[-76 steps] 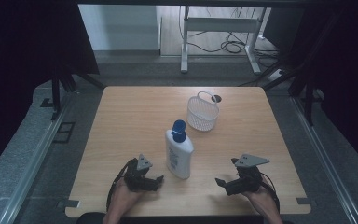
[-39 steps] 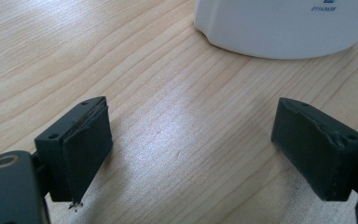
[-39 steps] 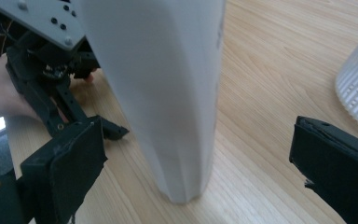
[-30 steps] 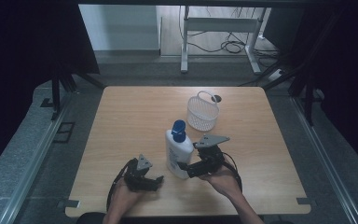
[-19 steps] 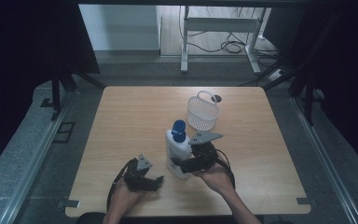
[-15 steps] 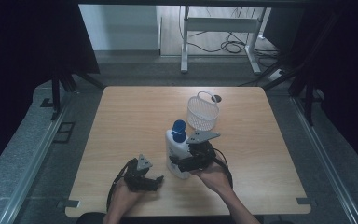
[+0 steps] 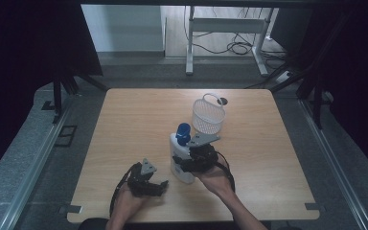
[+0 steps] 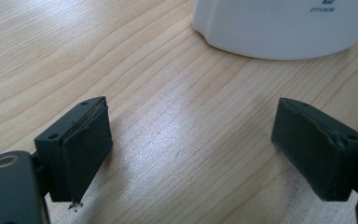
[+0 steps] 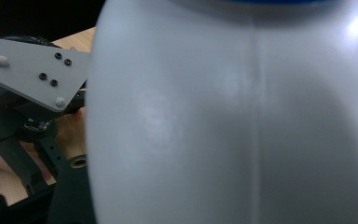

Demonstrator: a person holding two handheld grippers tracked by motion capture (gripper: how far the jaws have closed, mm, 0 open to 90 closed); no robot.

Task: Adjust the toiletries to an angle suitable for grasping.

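A white bottle (image 7: pixel 177 145) with a blue cap (image 7: pixel 183 130) stands near the middle of the wooden table (image 7: pixel 134 120). My right gripper (image 7: pixel 184 161) reaches in from the right. Its jaws have just been closing, and they are shut on the bottle's body. In the right gripper view the bottle (image 9: pixel 237 116) is pressed close to the camera and hides the jaws. My left gripper (image 7: pixel 161 185) rests on the table to the bottle's front left, open. In the left gripper view its jaws (image 8: pixel 191 154) stand wide apart over bare wood, with the bottle's base (image 8: pixel 284 23) just beyond.
A white mesh basket (image 7: pixel 208 115) with a handle stands behind the bottle to the right. A small dark disc (image 7: pixel 222 101) lies beyond the basket. The left gripper's grey plate (image 9: pixel 28 70) shows left of the bottle in the right gripper view.
My right gripper travelled left from the table's front right to the bottle and closed around it. The left gripper stayed where it was.
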